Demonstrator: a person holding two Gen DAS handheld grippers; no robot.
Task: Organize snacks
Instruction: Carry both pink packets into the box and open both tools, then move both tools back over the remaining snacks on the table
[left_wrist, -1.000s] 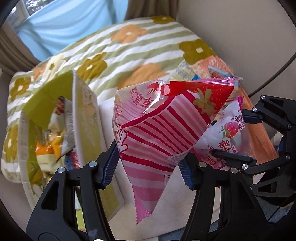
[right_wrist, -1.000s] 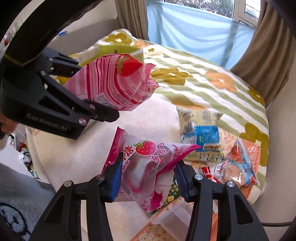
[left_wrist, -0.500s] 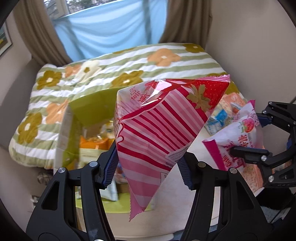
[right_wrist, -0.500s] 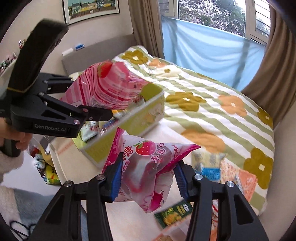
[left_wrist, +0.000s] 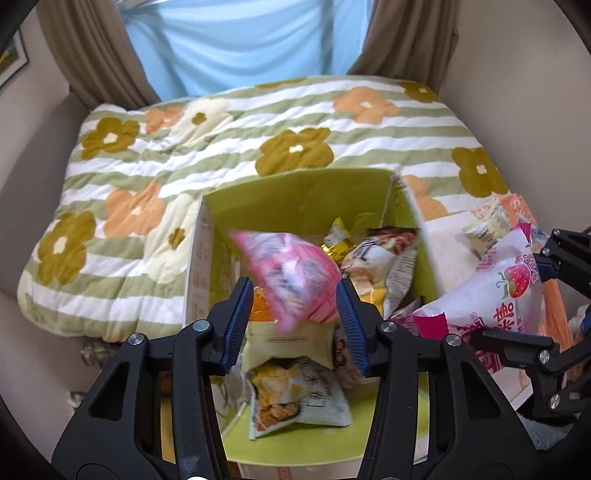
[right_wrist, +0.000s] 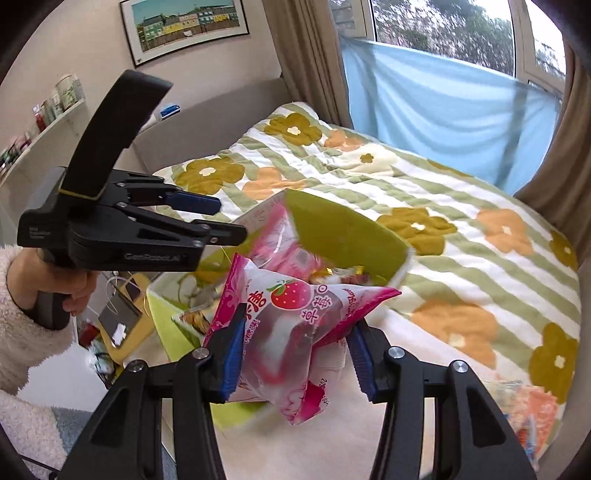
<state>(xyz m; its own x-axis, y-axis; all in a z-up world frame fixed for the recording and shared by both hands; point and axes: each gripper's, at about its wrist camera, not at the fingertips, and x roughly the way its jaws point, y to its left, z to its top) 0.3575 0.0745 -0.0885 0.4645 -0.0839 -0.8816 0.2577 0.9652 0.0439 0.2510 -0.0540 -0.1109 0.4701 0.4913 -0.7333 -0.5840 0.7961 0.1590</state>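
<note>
My left gripper (left_wrist: 291, 325) is open above a green cardboard box (left_wrist: 303, 195) that holds several snack packets. A pink striped snack bag (left_wrist: 291, 277), blurred, is loose between and below its fingers, dropping into the box. It also shows in the right wrist view (right_wrist: 284, 240), just below the left gripper (right_wrist: 221, 218). My right gripper (right_wrist: 295, 354) is shut on a pink and white strawberry snack bag (right_wrist: 291, 325), held beside the box (right_wrist: 343, 229). The same bag shows at the right of the left wrist view (left_wrist: 495, 295).
A green-striped flowered quilt (left_wrist: 221, 147) covers the bed behind the box. More snack packets (left_wrist: 491, 221) lie on the bed right of the box. A blue cloth (right_wrist: 443, 110) and curtains hang at the window. A shelf with jars (right_wrist: 44, 107) is on the left wall.
My left gripper has opened and let go of the pink striped bag, which falls into the box. Both grippers moved over toward the box; the right still grips the strawberry bag.
</note>
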